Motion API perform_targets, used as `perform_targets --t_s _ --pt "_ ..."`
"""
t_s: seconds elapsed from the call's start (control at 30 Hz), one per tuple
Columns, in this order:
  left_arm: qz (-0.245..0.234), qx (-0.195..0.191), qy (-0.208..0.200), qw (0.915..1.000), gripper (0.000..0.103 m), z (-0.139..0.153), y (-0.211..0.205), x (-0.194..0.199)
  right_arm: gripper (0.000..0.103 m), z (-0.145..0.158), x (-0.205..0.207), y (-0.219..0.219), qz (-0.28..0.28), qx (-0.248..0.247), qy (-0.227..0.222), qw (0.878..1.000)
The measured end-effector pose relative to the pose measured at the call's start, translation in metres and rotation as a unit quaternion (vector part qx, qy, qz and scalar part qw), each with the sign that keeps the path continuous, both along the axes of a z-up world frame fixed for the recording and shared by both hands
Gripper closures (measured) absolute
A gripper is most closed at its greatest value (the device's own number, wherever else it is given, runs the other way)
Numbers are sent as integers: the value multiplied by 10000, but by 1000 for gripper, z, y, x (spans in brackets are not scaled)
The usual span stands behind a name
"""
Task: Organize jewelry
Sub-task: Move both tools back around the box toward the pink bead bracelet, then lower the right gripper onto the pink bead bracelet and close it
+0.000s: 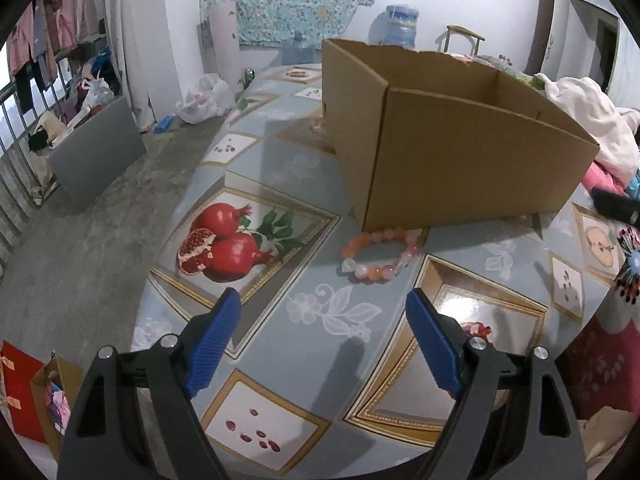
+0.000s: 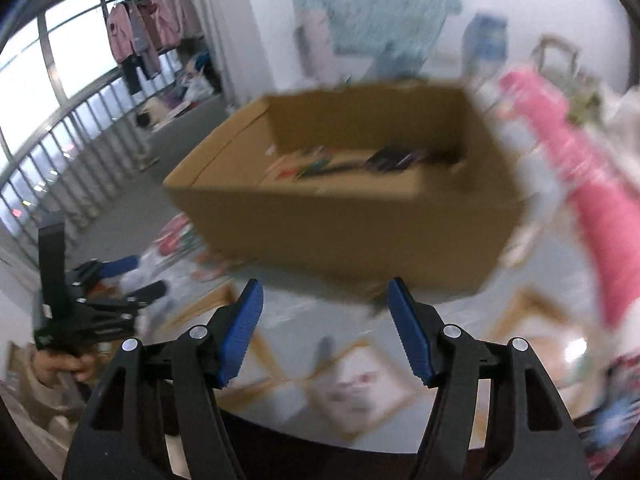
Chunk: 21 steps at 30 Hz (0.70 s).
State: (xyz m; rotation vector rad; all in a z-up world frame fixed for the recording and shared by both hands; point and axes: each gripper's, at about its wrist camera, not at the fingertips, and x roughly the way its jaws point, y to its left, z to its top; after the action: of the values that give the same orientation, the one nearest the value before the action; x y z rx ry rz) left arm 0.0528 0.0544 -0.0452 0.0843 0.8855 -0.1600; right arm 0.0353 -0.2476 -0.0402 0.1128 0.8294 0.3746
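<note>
A pink and orange bead bracelet (image 1: 378,255) lies flat on the patterned tablecloth (image 1: 280,184), touching the near bottom corner of an open cardboard box (image 1: 452,152). My left gripper (image 1: 323,300) is open and empty, a short way in front of the bracelet. In the blurred right wrist view my right gripper (image 2: 323,290) is open and empty, above the table and in front of the box (image 2: 348,216), which holds several small dark and coloured items (image 2: 360,162). The left gripper (image 2: 132,276) also shows there at lower left, held in a hand.
Pink and white clothes (image 1: 588,128) are piled on the table right of the box, with a black object (image 1: 616,204) beside them. A pink cloth (image 2: 592,184) hangs at the right. The table's left edge (image 1: 180,216) drops to a concrete floor.
</note>
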Motion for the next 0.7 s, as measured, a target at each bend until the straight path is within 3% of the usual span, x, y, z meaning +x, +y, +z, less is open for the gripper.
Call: perform_targets --t_s 0.13,0.3,0.53,0.7 --pt "169 192 277 9993 18 -12 -2 12 42 -17 19 38 320 307 341 9984" --pt "271 301 445 9982 16 -20 -1 19 50 -30 44 76 405 510 731 9952" --pt "431 364 542 9969 11 -23 4 23 60 -45 57 101 242 410 912 9947" --pt "415 313 581 9970 8 -26 9 25 66 -42 55 105 132 171 720 9972"
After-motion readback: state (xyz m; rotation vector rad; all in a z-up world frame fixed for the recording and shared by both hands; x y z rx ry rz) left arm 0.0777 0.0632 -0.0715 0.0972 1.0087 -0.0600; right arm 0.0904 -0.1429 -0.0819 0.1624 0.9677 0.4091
